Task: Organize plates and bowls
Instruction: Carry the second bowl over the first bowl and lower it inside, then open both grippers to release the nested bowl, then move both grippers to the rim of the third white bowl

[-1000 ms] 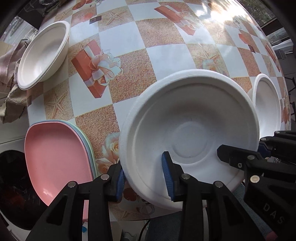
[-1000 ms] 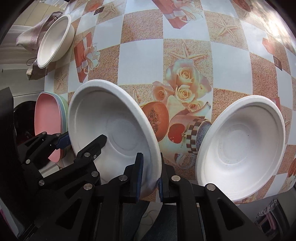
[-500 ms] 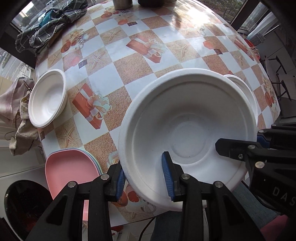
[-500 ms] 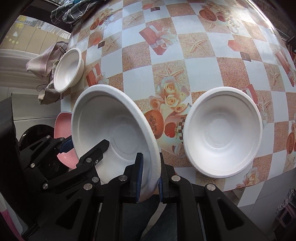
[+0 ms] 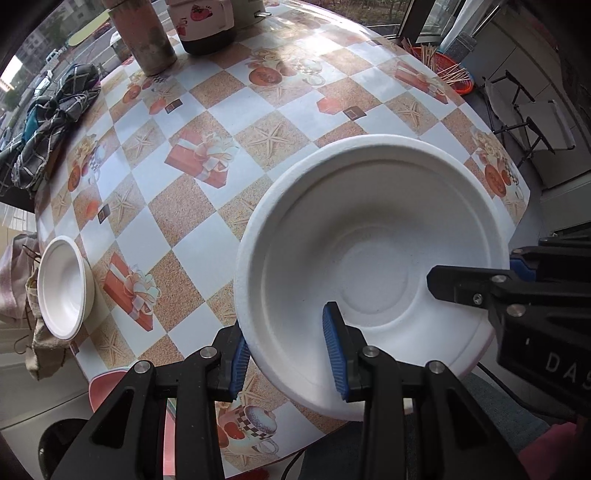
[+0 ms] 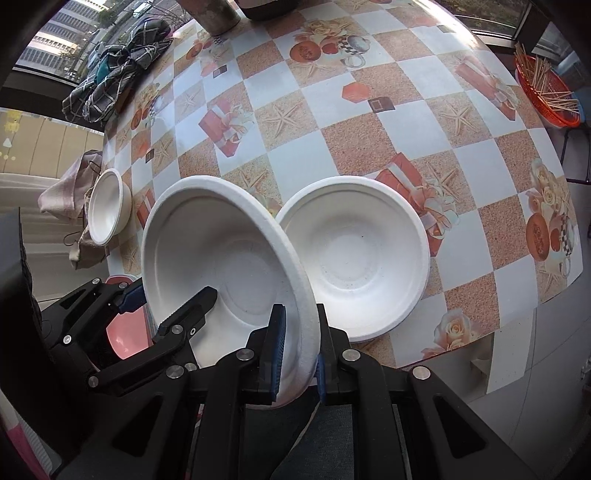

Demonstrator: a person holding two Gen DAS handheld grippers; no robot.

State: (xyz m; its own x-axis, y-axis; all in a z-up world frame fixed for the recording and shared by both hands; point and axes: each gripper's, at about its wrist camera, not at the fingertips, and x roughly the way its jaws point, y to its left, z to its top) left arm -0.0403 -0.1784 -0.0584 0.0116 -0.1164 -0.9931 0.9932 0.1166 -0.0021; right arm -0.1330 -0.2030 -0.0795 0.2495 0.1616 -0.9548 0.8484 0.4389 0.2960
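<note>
White and faintly speckled, the held bowl (image 5: 373,273) hung above the near edge of the table (image 5: 295,122), gripped by both tools at once. The left gripper (image 5: 286,363) was clamped on the bowl's near-left rim: one blue pad lay against the outside wall and the other sat inside the basin, with the rim running between them. The right gripper (image 6: 298,349) pinched the opposite side of the same rim, its inner pad inside the bowl and its outer pad pressed to the outer wall. In the right wrist view the bowl was tilted, its open face turned toward the left gripper, whose black fingers reached in from the lower left.

A second white bowl (image 6: 356,258) sat upright on the checked tablecloth just beyond the held one; the held bowl's far rim overlapped its left edge in that view, and whether they touched could not be told. A smaller white bowl (image 5: 64,288) lay well apart at the table's left edge, beside a crumpled cloth (image 5: 22,295). A pink plate (image 6: 125,330) showed below the left gripper, at the table's near corner. A plaid cloth (image 5: 55,118), a brown cylinder (image 5: 146,35) and an orange basket of sticks (image 6: 546,92) stood at the far sides.
</note>
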